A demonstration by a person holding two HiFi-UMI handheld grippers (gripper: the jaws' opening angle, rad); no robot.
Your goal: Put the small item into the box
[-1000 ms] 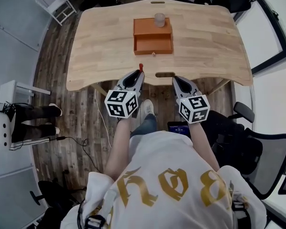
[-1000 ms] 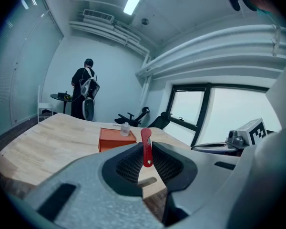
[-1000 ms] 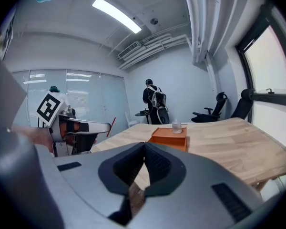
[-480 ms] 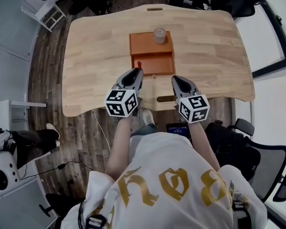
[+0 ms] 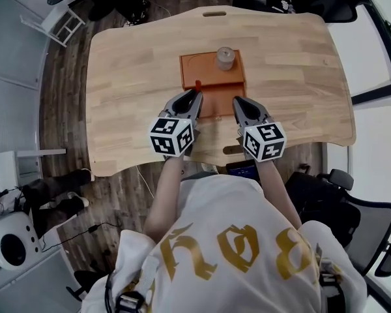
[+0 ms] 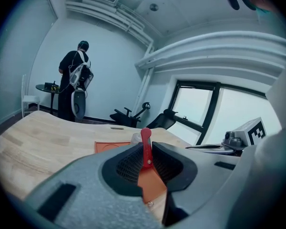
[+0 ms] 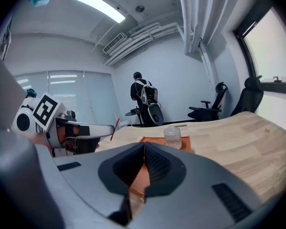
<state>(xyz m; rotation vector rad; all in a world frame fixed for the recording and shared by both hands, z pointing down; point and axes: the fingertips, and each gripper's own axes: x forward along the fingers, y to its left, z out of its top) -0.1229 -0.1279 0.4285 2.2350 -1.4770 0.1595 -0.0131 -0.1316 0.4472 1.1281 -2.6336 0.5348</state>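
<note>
An orange wooden box [image 5: 202, 69] stands mid-table with its drawer [image 5: 216, 103] pulled open toward me. A small clear jar [image 5: 225, 58] sits on the box top. My left gripper [image 5: 197, 94] is shut on a thin red small item [image 5: 197, 84], whose tip pokes up over the drawer's left rear corner. In the left gripper view the red small item [image 6: 146, 147] stands upright between the jaws of the left gripper [image 6: 146, 150], with the drawer [image 6: 151, 184] below. My right gripper [image 5: 236, 101] hangs at the drawer's right edge, jaws shut and holding nothing [image 7: 144, 149].
The box rests on a light wooden table [image 5: 137, 64] with a cable slot [image 5: 233, 149] near its front edge. A person [image 6: 72, 87] with a backpack stands beyond the table's far end. Office chairs [image 5: 352, 207] stand at the right.
Both grippers have moved forward from the table's front edge to the open drawer. The left one still grips the red item, which now sits over the drawer.
</note>
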